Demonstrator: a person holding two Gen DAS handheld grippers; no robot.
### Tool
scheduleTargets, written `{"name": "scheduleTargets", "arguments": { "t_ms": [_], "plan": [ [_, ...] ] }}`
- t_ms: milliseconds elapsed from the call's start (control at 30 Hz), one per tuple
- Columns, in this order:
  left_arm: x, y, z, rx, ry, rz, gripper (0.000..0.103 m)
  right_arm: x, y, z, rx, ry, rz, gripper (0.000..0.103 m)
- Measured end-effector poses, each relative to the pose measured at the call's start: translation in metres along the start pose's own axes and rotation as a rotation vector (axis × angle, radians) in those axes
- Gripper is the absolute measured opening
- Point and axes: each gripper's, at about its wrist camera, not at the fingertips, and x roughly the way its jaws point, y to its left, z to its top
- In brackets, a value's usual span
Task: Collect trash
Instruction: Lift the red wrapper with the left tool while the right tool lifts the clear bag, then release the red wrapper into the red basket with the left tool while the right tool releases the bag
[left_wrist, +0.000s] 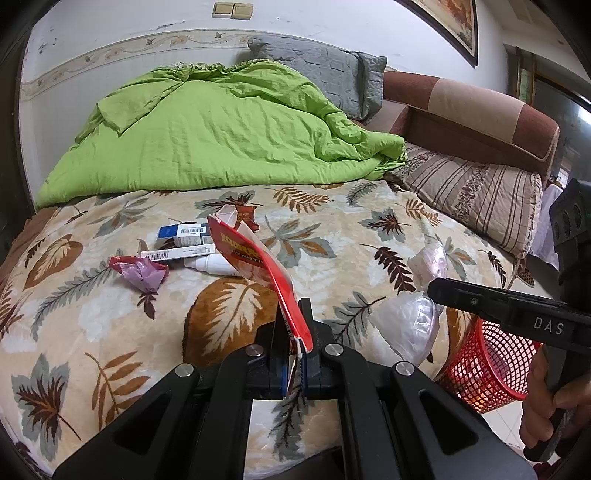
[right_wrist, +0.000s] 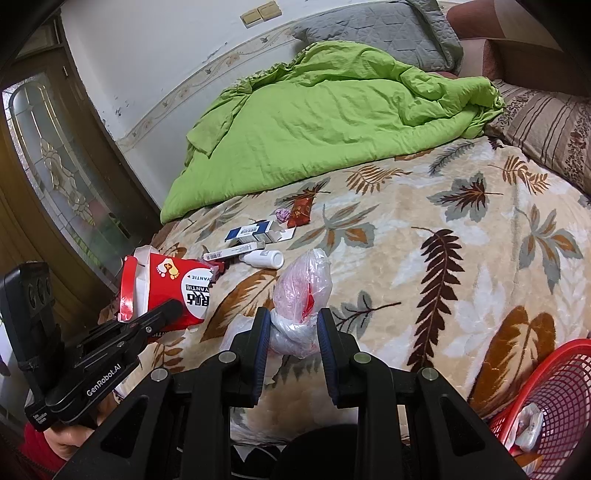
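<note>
Red carton (left_wrist: 258, 266) clamped flat in left gripper (left_wrist: 291, 354), held above the leaf blanket (left_wrist: 369, 236). Right gripper (right_wrist: 293, 332) pinches knotted plastic bag (right_wrist: 303, 284) over the bed. Red mesh basket (right_wrist: 565, 391) just beside, at bed edge; boxes (right_wrist: 255, 230) and white bottle (right_wrist: 264, 258) lie farther back.

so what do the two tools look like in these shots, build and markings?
Both are matte black plastic with scissor-style linkage arms and silver rivet pins. The left tool has black fingers with blue pads; in the right view its body reads "GenRobot.AI". The right tool has blue ribbed pads; its side reads "DAS" in the left view. A red sleeve shows at the left hand. No cables visible.
</note>
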Motion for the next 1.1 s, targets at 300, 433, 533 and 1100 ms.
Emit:
{"name": "scheduleTargets", "arguments": {
  "t_ms": [300,433,533,1100],
  "plan": [
    [-0.002,-0.014,-0.003,0.017,0.005,-0.024,0.004,-0.010,-0.006,0.002,0.016,-0.016,-0.019,0.028],
    [-0.001,-0.034,0.001,0.046,0.014,-0.082,0.004,-0.029,-0.021,0.002,0.031,-0.043,-0.058,0.028],
    [0.005,-0.058,0.003,0.083,0.034,-0.153,0.004,-0.053,-0.045,-0.002,0.069,-0.071,-0.117,0.028],
    [0.047,-0.250,-0.003,0.318,0.240,-0.630,0.004,-0.180,-0.193,-0.063,0.351,-0.120,-0.474,0.031]
  ]
}}
